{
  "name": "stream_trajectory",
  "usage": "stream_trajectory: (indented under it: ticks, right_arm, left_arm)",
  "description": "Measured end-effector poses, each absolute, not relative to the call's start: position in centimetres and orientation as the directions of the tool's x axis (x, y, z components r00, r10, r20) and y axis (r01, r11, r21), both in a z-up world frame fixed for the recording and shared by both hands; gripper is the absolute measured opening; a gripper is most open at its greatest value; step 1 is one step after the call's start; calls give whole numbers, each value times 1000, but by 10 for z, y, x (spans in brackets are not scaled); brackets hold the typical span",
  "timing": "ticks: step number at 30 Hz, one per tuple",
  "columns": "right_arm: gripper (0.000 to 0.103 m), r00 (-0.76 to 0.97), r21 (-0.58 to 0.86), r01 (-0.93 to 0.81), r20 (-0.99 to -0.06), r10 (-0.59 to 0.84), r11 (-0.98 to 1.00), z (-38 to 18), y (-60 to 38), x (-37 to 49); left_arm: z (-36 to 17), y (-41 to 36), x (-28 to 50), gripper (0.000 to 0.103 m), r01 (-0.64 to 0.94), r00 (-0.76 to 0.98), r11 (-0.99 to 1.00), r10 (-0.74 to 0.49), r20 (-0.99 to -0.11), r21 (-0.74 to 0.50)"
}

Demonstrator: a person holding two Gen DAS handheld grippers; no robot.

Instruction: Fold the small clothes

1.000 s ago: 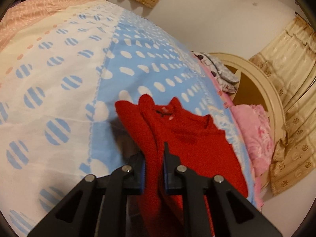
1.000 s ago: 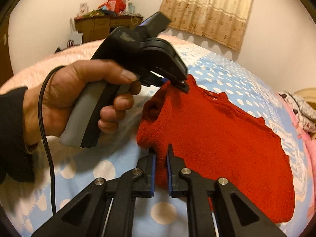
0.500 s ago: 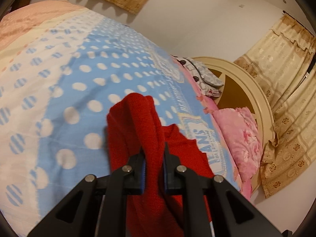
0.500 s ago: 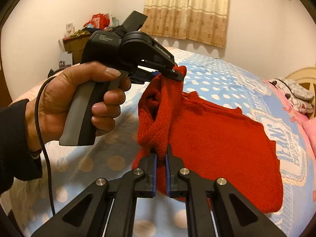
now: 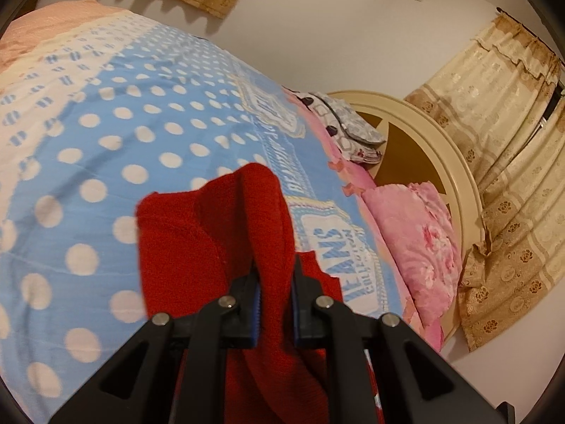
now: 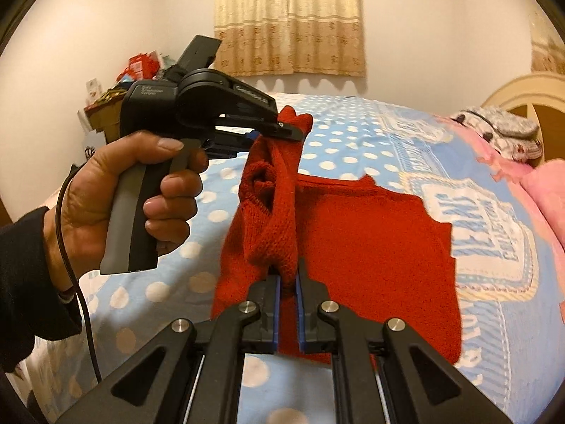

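Observation:
A small red knit sweater [image 6: 370, 243] lies partly on the blue polka-dot bedspread [image 6: 353, 148]; its left edge is lifted off the bed. My left gripper [image 5: 274, 275] is shut on a bunched fold of the sweater [image 5: 212, 247]. It also shows in the right wrist view [image 6: 282, 130], held by a hand, pinching the sweater's upper corner. My right gripper [image 6: 287, 282] is shut on the sweater's near edge, lower down. The cloth hangs taut between the two grippers.
A pink floral pillow [image 5: 420, 243] and a grey patterned cloth [image 5: 349, 130] lie by the cream headboard [image 5: 441, 162]. Curtains [image 6: 289, 17] hang on the far wall. A cluttered cabinet [image 6: 116, 106] stands at the left. A black cable [image 6: 76, 282] hangs from the hand.
Both grippers have lifted the sweater's left edge higher off the bed and carried it toward the headboard side. The raised cloth now stands upright over the flat part.

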State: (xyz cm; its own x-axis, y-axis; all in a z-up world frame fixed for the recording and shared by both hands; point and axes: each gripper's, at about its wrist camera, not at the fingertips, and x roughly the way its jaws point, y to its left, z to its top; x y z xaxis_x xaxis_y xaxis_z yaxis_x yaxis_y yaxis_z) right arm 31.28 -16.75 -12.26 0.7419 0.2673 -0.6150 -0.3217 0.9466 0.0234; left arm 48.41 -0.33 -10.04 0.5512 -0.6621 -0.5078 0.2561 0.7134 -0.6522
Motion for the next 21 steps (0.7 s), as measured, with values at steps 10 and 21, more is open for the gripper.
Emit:
stream_trajectory:
  ticks: [10, 21]
  right_arm:
    - [6, 741, 108, -247, -619, 259, 963, -129, -221, 304]
    - [6, 722, 194, -155, -647, 245, 969, -152, -272, 299]
  left_arm:
    - [-102, -71, 493, 13, 319, 476, 704, -698, -535, -635]
    - [-111, -135, 489, 13, 397, 413, 748, -664, -624, -532]
